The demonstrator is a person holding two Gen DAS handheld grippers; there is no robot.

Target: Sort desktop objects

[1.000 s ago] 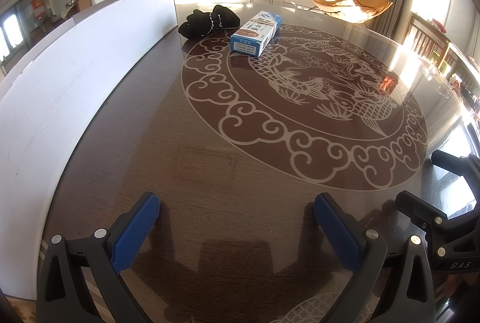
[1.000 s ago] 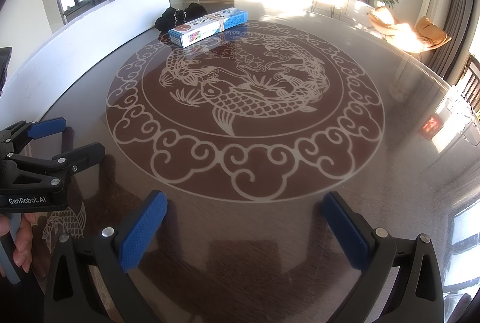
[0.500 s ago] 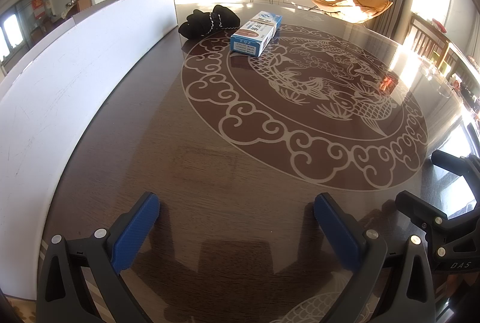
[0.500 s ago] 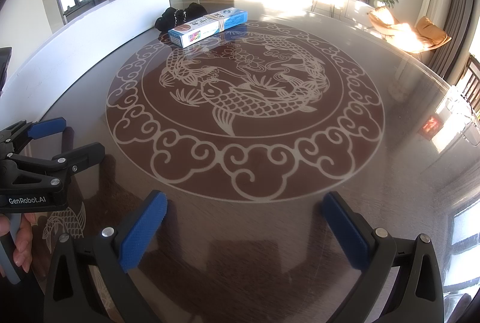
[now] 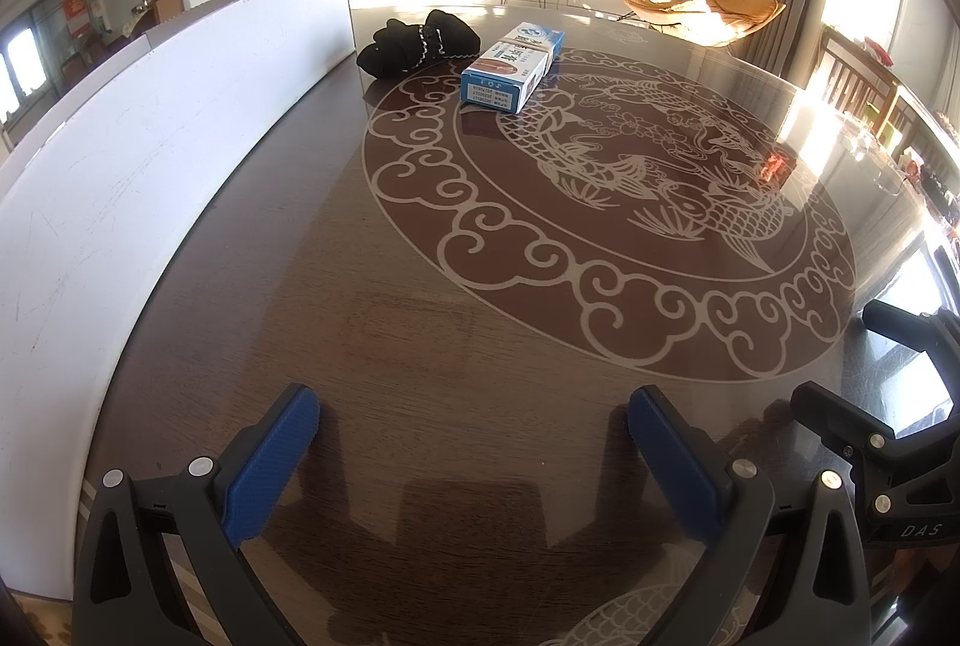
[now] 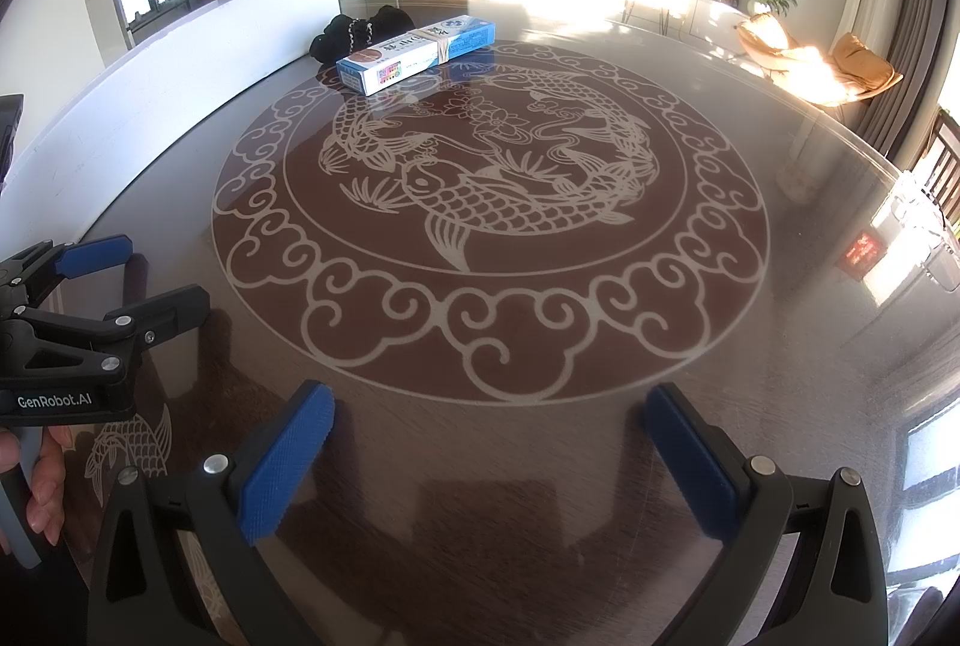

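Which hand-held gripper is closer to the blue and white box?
Left, slightly. The left hand-held gripper and the right hand-held gripper both sit open, far back from the blue and white box, which lies beside the black cloth bundle.

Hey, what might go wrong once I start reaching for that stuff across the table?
The blue box lies right beside the black bundle, so open tongs may snag both. The glossy tabletop could let the box slide away. Both items sit far from the left tongs and right tongs.

Each black hand-held gripper [image 5: 474,442] has blue ribbed pads [image 5: 267,469] and silver screws.
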